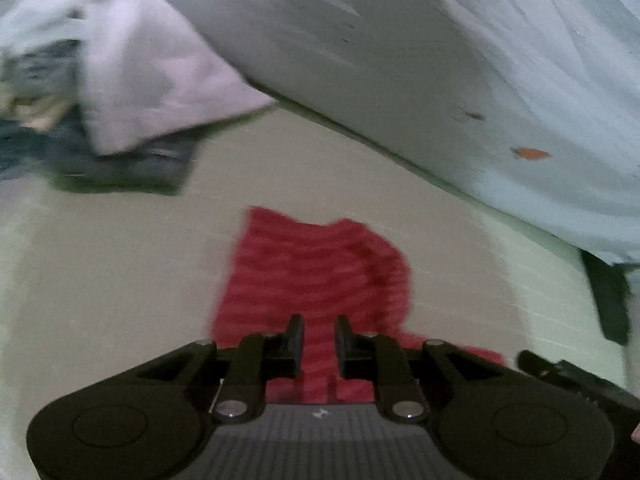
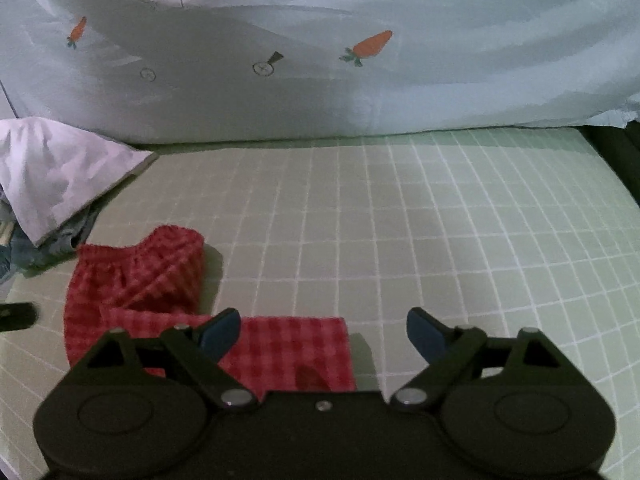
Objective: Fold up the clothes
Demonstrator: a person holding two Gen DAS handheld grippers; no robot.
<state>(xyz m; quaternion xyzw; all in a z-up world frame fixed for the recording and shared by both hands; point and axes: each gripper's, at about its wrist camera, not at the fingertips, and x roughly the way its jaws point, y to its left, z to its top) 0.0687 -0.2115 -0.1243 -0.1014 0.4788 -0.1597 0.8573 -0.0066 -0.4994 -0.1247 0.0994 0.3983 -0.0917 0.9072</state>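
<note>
Seemingly mid-fold, the red checked garment point(image 2: 168, 300) lies partly doubled over on the green grid mat point(image 2: 440, 240), just beside the heap of unfolded clothes point(image 2: 52, 184) at the left, with the carrot-print bedding point(image 2: 320, 60) behind. The left claw point(image 1: 319, 344) has its fingers drawn close, a narrow gap between them with red cloth showing through; whether it pinches the fabric cannot be told. The right claw point(image 2: 324, 334) stands wide apart, holding nothing, its left finger point(image 2: 220, 332) over the garment's near flap. Next, it likely must close on a free edge and carry that across squarely.
</note>
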